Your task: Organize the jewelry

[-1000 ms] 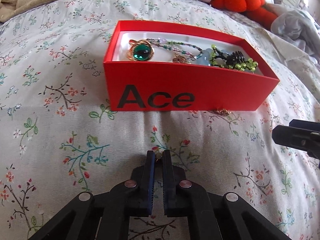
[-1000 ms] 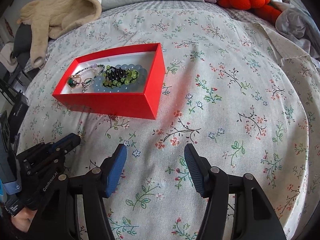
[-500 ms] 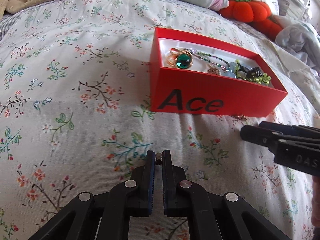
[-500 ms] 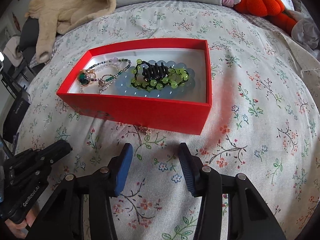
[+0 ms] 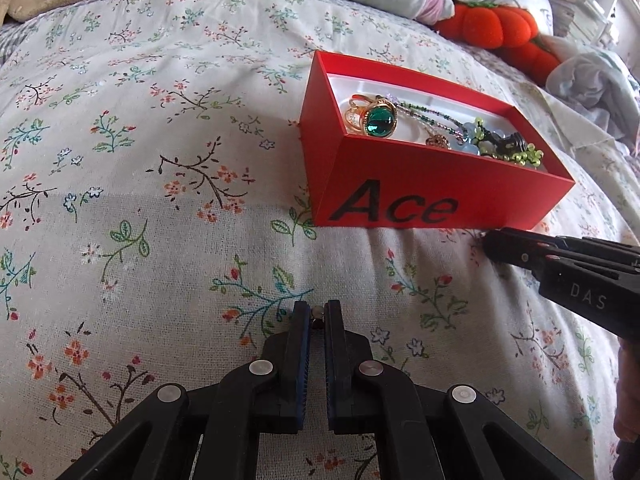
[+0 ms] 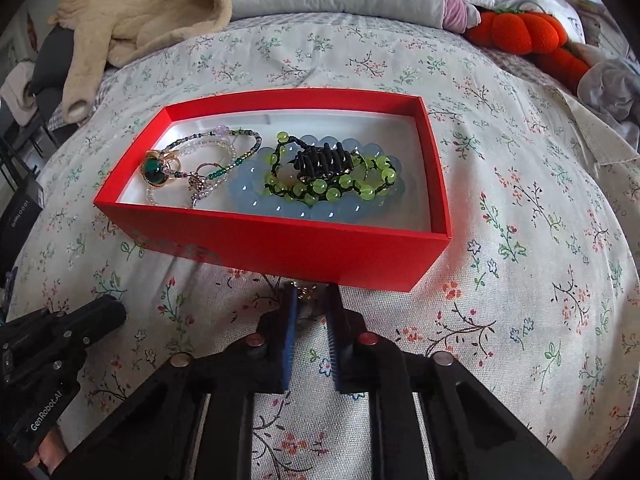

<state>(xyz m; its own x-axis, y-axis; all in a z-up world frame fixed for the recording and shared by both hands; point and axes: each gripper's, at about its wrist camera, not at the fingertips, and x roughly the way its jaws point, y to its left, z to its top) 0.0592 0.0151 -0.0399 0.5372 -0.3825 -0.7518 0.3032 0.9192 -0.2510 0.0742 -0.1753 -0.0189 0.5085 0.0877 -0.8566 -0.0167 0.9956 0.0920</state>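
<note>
One red cardboard box [image 6: 280,240] holding one green-stone gold ring [image 6: 155,168]; left gripper [image 5: 318,314] clamped on one small metal stud [image 5: 317,312]; right gripper [image 6: 311,300] parted around one small gold trinket [image 6: 307,290].

Open red box [image 6: 328,256] holds green-stone ring [image 6: 154,170] and beaded bracelets [image 6: 332,184].

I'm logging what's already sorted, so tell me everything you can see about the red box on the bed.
The red box is an open, lidless rectangular tray, seemingly cardboard, with a white interior and "Ace" in black on one long side. It sits flat on the floral bedspread. Inside lie a green-stone ring, thin beaded strands, a pale blue bead bracelet, a lime-green bead bracelet and a black claw clip. The right gripper sits just before its near wall.
</note>
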